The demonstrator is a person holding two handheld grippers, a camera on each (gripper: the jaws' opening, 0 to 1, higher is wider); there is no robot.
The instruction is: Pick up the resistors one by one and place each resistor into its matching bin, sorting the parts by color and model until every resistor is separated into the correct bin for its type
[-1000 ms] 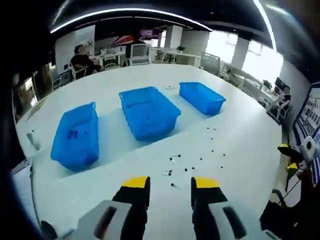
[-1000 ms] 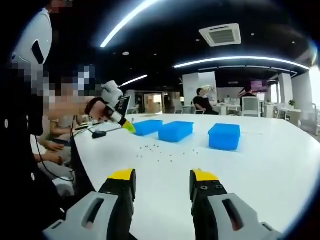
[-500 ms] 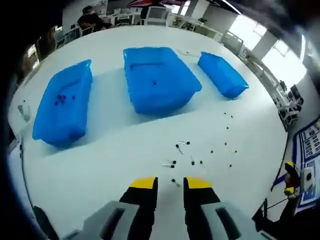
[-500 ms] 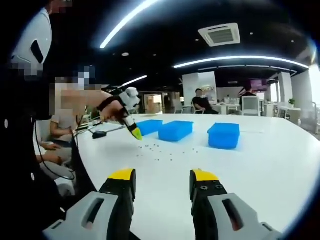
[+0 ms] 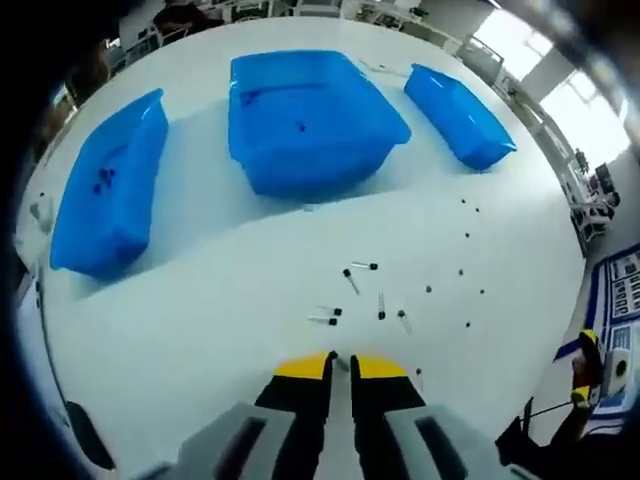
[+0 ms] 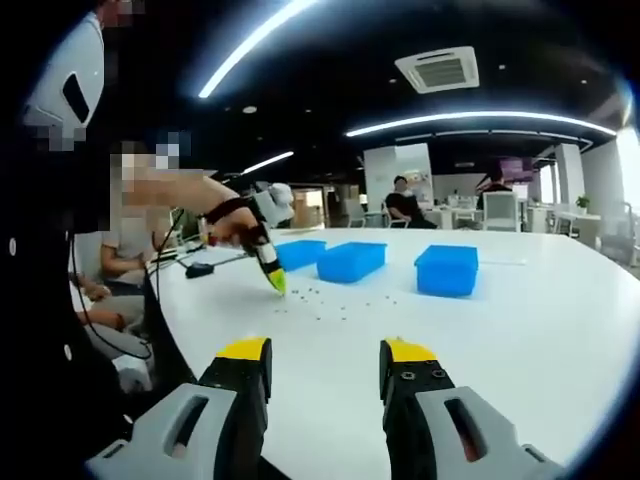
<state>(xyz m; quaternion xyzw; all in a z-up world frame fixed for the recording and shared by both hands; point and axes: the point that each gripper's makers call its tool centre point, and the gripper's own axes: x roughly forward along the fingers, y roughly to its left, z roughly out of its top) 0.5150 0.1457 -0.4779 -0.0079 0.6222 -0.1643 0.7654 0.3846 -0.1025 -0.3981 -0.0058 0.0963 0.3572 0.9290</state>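
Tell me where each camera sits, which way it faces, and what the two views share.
Left gripper view: rides the left gripper, looking down at scattered resistors and three blue bins; its jaws nearly closed.
Right gripper view: rides the right gripper, held low, looking across the white table; its jaws apart; the left gripper in the person's hand.
Shared: bins, resistors, table.

Three blue bins [image 5: 305, 125], white table [image 5: 200, 300], yellow-tipped black jaws.

white table [image 6: 520, 330] | ceiling air vent [image 6: 440, 68] | seated person behind bins [image 6: 403, 205] | light strips [image 6: 480, 120]
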